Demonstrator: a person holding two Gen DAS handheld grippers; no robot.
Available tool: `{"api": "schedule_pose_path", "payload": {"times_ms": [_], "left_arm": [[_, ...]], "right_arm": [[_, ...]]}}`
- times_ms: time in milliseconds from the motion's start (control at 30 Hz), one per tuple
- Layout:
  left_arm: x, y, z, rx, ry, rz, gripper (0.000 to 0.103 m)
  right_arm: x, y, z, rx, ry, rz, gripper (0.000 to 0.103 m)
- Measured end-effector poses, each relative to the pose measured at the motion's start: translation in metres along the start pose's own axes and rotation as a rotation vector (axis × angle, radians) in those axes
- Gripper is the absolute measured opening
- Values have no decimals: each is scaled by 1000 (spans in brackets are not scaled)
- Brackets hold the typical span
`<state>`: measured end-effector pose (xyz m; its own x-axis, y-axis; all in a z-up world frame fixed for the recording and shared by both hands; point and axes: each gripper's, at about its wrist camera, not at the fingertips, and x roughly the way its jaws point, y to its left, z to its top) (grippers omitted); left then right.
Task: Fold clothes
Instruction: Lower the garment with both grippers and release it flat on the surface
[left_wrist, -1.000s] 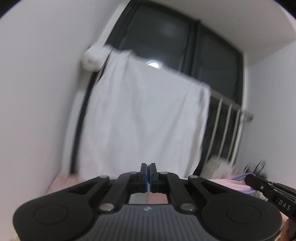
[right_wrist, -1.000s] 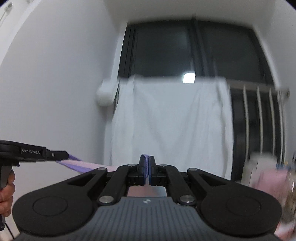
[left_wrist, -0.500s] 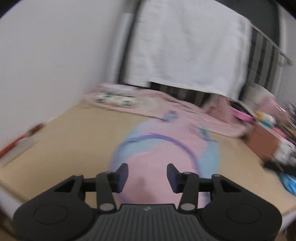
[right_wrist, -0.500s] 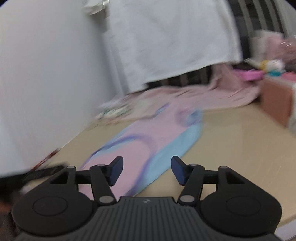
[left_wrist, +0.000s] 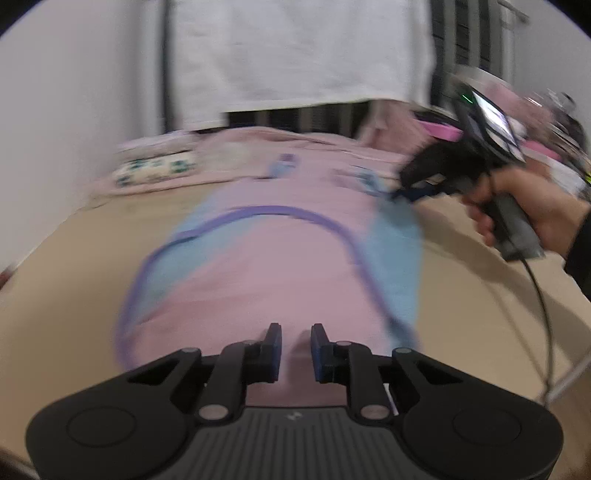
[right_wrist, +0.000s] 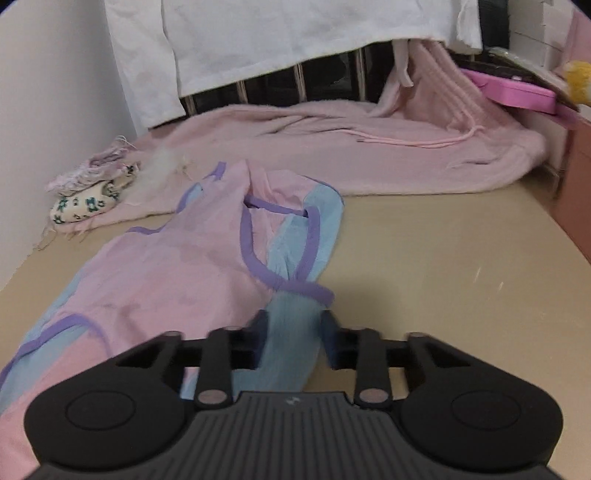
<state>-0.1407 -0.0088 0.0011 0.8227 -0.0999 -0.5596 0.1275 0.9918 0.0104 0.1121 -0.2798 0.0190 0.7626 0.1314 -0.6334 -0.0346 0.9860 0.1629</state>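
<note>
A pink garment (left_wrist: 266, 266) with light blue side panels and purple trim lies spread on the tan table (left_wrist: 74, 258); it also shows in the right wrist view (right_wrist: 184, 273). My left gripper (left_wrist: 295, 350) is open, low over the near pink edge, jaws a small way apart. My right gripper (right_wrist: 293, 339) is open, its jaws either side of a blue panel (right_wrist: 291, 332) at the garment's right edge. The right gripper also shows in the left wrist view (left_wrist: 402, 194), held by a hand at the garment's far right corner.
A pink fleece hoodie (right_wrist: 369, 147) lies across the back of the table. A small floral cloth (right_wrist: 85, 201) sits at the back left. A white sheet (right_wrist: 277, 33) hangs behind. A pink box (right_wrist: 517, 92) and a brown box (right_wrist: 576, 177) stand at right.
Both grippers were shut on the garment and held it up a second ago. They came down, opened and let it drop flat on the table. The left jaws have since narrowed.
</note>
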Motion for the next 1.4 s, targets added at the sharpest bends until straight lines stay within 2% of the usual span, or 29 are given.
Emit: {"api": "schedule_pose_path", "payload": {"times_ms": [33,67,200,267,333,367,400,433,467,500,567,633,700,733,800,867,967,1100,1133,1167,1233,1267,1400], "left_arm": [[-3,10,-2,-5,-3,27,16],[-4,19,-2,-14,-3,54,16],[-8,60,-1,-18,12,148,15],[-5,88,-3,-6,-12,265,16],[1,114,0,-41,-10,421,16],[5,126,2,-63,-6,502,15],[4,138,6,-112,5,550,15],[-3,146,11,-189,-5,551,13],[-14,147,13,-254,-47,514,14],[-27,145,14,-308,-99,463,15],[-40,124,16,-323,-142,335,35],[-38,95,15,-296,-91,193,39],[-32,70,9,-265,-36,76,39],[-29,58,4,-241,-19,38,39],[-23,43,-6,-184,-25,55,39],[-19,37,-9,-116,-34,97,39],[-13,42,-1,-67,-11,80,39],[19,48,19,-17,-2,52,40],[24,51,23,-8,7,41,40],[25,56,26,-14,29,23,40],[26,72,37,-79,85,-36,40],[29,83,45,-128,118,-69,40],[57,121,87,-336,245,-169,46]], "right_arm": [[6,0,0,7,5,6,4],[8,1,-2,9,5,8,1],[-37,25,-42,-15,7,-63,0],[-75,47,-79,-17,-10,-92,1],[-119,60,-119,-17,-28,-74,3],[-139,64,-137,-13,-35,-45,12],[-154,63,-148,9,-43,25,37],[-170,60,-156,41,-69,84,47],[-185,56,-161,73,-100,120,49],[-196,50,-160,95,-145,91,49],[-202,37,-149,82,-201,-38,49],[-189,23,-135,58,-189,-162,49],[-168,14,-128,45,-134,-222,48],[-160,11,-127,39,-113,-240,42],[-153,9,-132,25,-85,-266,12],[-156,9,-142,4,-74,-305,9],[-171,12,-153,-13,-56,-368,9],[-194,21,-164,-6,-37,-437,11],[-200,23,-165,-2,-43,-434,12],[-208,26,-162,1,-75,-377,16],[-219,36,-153,-29,-139,-237,31],[-220,41,-146,-49,-160,-171,47],[-177,57,-97,-156,-124,34,49]]}}
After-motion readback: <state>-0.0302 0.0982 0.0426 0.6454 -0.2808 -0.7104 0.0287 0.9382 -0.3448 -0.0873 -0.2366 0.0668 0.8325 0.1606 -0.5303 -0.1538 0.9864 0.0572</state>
